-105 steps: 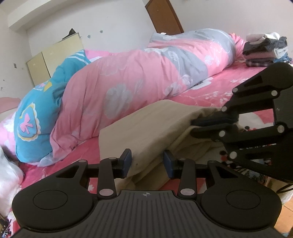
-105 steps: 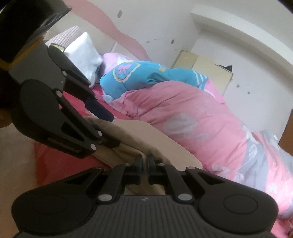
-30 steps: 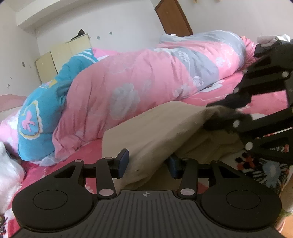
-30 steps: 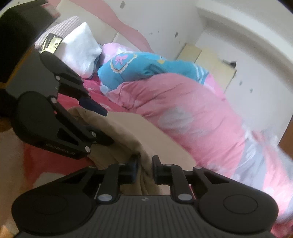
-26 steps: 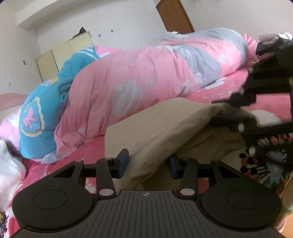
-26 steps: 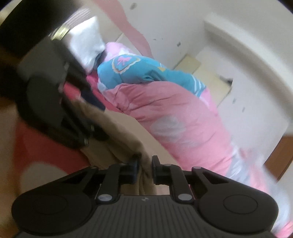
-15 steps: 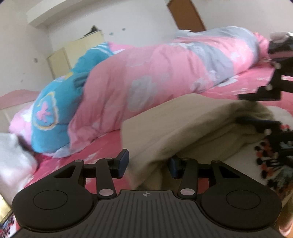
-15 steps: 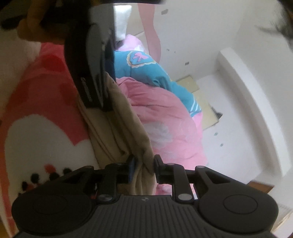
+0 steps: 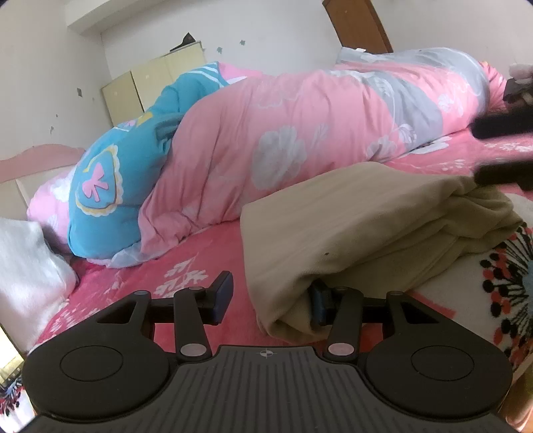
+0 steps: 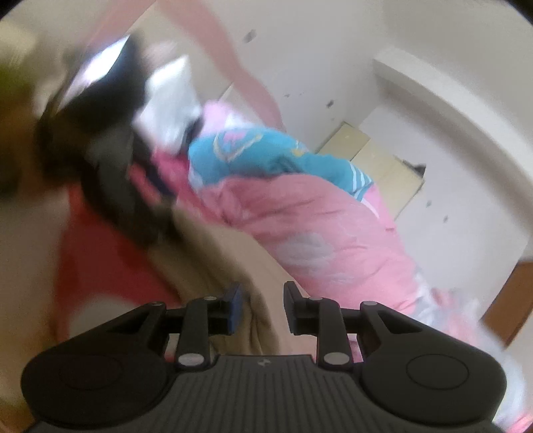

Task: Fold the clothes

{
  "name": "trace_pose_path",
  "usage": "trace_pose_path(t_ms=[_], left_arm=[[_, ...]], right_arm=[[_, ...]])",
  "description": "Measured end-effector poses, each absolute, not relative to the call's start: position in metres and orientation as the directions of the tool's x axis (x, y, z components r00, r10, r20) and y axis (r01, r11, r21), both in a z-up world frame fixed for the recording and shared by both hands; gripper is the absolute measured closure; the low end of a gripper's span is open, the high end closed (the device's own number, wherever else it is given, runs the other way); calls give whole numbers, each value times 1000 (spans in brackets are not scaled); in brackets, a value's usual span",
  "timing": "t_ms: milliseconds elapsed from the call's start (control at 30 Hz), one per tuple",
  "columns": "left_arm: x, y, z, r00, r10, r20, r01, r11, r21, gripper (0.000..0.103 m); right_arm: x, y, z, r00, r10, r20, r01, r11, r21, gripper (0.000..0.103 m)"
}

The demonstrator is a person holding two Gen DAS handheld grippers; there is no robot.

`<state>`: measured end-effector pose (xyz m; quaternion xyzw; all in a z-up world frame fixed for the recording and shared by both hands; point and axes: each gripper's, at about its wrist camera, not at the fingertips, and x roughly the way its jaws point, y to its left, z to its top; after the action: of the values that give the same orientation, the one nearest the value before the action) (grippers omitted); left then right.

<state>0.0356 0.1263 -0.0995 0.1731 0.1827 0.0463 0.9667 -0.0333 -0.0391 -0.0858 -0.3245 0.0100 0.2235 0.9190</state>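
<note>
A tan garment [image 9: 349, 226] lies folded in layers on the pink bed sheet [image 9: 166, 283]. My left gripper [image 9: 269, 299] is open at its near left corner. The right finger [image 9: 319, 303] is tucked under the cloth's edge, and the left finger [image 9: 221, 296] stands clear of it. In the right wrist view my right gripper [image 10: 261, 306] has its jaws opening. The tan garment [image 10: 226, 266] runs between them, and the pads do not press on it. From the left wrist view the right gripper [image 9: 503, 150] is a dark blur at the garment's far right end. The left gripper [image 10: 110, 166] is blurred too.
A long pink and grey quilt roll [image 9: 299, 133] and a blue cushion [image 9: 110, 186] lie along the back of the bed. A white pillow [image 9: 26, 266] is at the left and a white patterned blanket [image 9: 499, 273] at the right. A cream cabinet [image 9: 153, 86] and a brown door [image 9: 356, 23] stand behind.
The right gripper went from shut on the garment's right end to jaws apart and swung away quickly, blurring both views. The garment's right end settled down. The left gripper stayed open at its corner.
</note>
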Motion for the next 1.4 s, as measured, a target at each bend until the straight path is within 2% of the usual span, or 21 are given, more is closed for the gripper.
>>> trace_pose_path(t_ms=[167, 367, 500, 633, 767, 867, 1100, 1233, 1400], left_arm=[[36, 126, -99, 925, 161, -345, -30, 934, 355, 55], [38, 127, -101, 918, 161, -363, -22, 934, 357, 55], [37, 125, -101, 912, 170, -375, -16, 925, 379, 54], [29, 127, -102, 895, 176, -410, -2, 921, 390, 54], [9, 131, -95, 883, 156, -442, 5, 940, 342, 54], [-6, 133, -88, 878, 135, -459, 6, 956, 294, 53], [3, 128, -70, 914, 103, -393, -30, 982, 187, 50], [32, 122, -88, 877, 165, -451, -64, 971, 229, 49], [35, 122, -93, 872, 186, -453, -79, 966, 244, 48]], right_arm=[[-5, -35, -62, 864, 473, -172, -503, 795, -340, 75], [35, -33, -94, 795, 528, -300, -580, 806, -119, 79], [22, -24, -114, 822, 509, -256, -562, 797, -220, 78], [21, -21, -120, 826, 510, -242, -560, 792, -244, 78], [16, -17, -128, 837, 500, -221, -546, 781, -303, 78], [17, -18, -129, 839, 502, -213, -545, 784, -298, 78], [16, -18, -130, 841, 499, -209, -541, 786, -300, 77], [17, -17, -129, 843, 495, -213, -538, 790, -293, 77], [10, -21, -116, 835, 498, -234, -549, 781, -297, 78]])
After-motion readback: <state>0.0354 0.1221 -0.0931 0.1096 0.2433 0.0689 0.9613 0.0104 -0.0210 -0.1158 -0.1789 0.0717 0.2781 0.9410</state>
